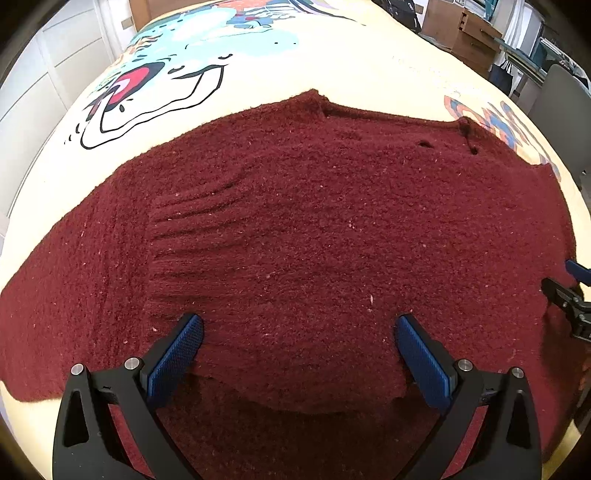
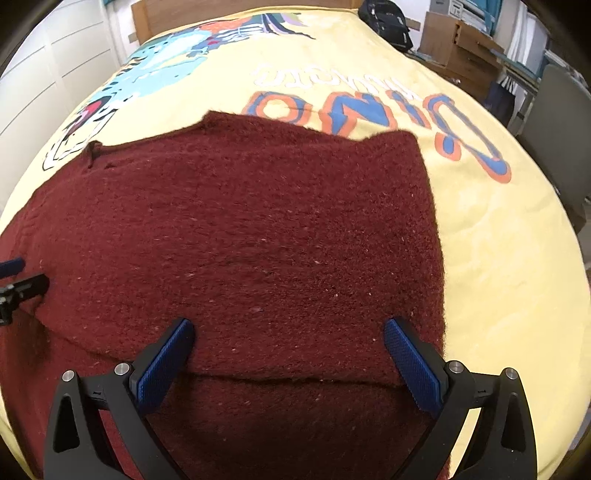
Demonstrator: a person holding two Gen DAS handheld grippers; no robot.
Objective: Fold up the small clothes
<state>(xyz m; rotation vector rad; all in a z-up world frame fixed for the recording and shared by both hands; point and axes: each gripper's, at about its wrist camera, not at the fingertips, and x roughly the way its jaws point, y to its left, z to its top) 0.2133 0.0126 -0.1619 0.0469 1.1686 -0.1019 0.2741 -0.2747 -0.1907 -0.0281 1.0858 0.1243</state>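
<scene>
A dark red knitted sweater (image 1: 295, 229) lies flat on a yellow printed bedspread (image 1: 369, 62). It also fills the right wrist view (image 2: 258, 240). A folded layer lies over its near part, with the layer's edge running between the fingers in both views. My left gripper (image 1: 299, 332) is open just above the sweater's near left part, holding nothing. My right gripper (image 2: 288, 336) is open above the near right part, close to the sweater's right edge. The right gripper's tips show at the left wrist view's right edge (image 1: 569, 295).
The bedspread (image 2: 498, 258) carries a cartoon print (image 1: 155, 92) and blue-orange lettering (image 2: 369, 114). White cupboard doors (image 1: 44, 74) stand at the left. A black bag (image 2: 388, 22), cardboard boxes (image 2: 458, 40) and a grey chair (image 2: 554, 122) stand at the right beyond the bed.
</scene>
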